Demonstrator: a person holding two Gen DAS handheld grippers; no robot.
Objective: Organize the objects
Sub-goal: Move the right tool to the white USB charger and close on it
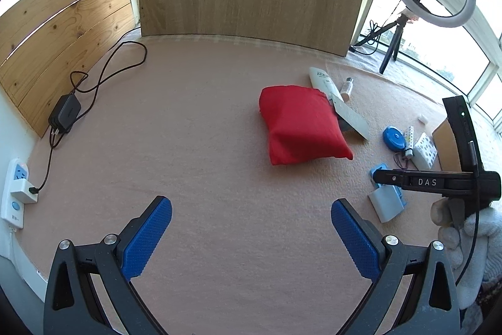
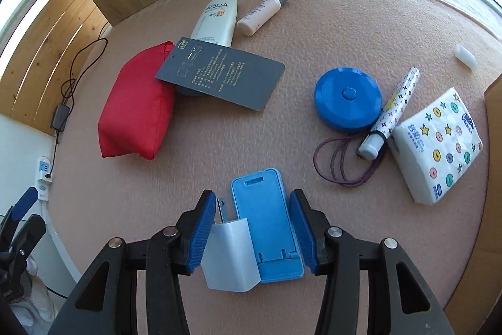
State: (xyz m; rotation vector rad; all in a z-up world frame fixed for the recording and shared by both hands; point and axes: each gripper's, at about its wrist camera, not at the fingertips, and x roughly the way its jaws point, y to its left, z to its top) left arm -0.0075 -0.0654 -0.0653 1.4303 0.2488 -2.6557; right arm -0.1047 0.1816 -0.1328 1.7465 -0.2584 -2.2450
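- Right tongs (image 2: 251,228): low at 6 o'clock on pink felt worktop (image 2: 313,21), blue pads flanking white wall-plug charger (image 2: 230,256) and flat blue plastic phone stand (image 2: 266,228); firm pinch cannot be told.
- Left tongs (image 1: 251,236): spread wide, holding nothing, above bare worktop.
- Red fabric pouch (image 2: 135,105): at 10 o'clock of charger, grey printed card (image 2: 221,72) resting on its edge.
- Round blue tape-measure case (image 2: 348,99): at 2 o'clock, touching patterned folded umbrella (image 2: 392,112).

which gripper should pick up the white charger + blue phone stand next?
Right. The right gripper already brackets the white charger and blue phone stand, jaws close on both sides. The left gripper is open over bare mat, well left of those items, with nothing between its jaws.
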